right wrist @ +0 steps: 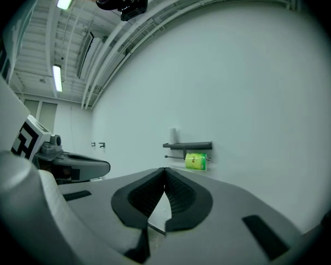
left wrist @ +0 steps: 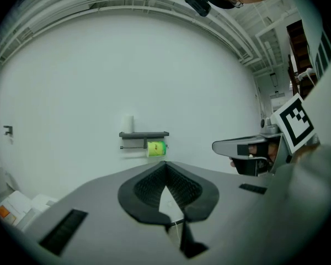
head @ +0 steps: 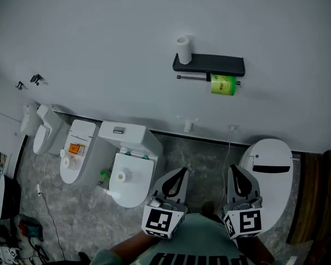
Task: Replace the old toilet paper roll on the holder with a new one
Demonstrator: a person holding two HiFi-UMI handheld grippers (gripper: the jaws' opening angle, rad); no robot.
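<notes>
Toilet paper roll [head: 223, 85], green-wrapped: hangs on the thin rod [head: 192, 78] under the black wall holder [head: 209, 65], at the rod's right end. Long axis horizontal, parallel to the wall; flat ends face left and right.
White roll [head: 183, 49]: stands on end on the holder's shelf, left end, axis vertical, hollow top showing.
Floor below: white toilet [head: 129, 164] against the wall, with more sanitary ware to either side.
Left gripper [head: 182, 171]: low in the head view, close to the person's body, pointing at the wall roughly level, well apart from the holder. Jaws together at the tips, nothing between them.
Right gripper [head: 233, 170]: just beside the left, same heading and attitude. Jaws together, nothing between them. Both gripper views frame the holder just above the jaw tips.
</notes>
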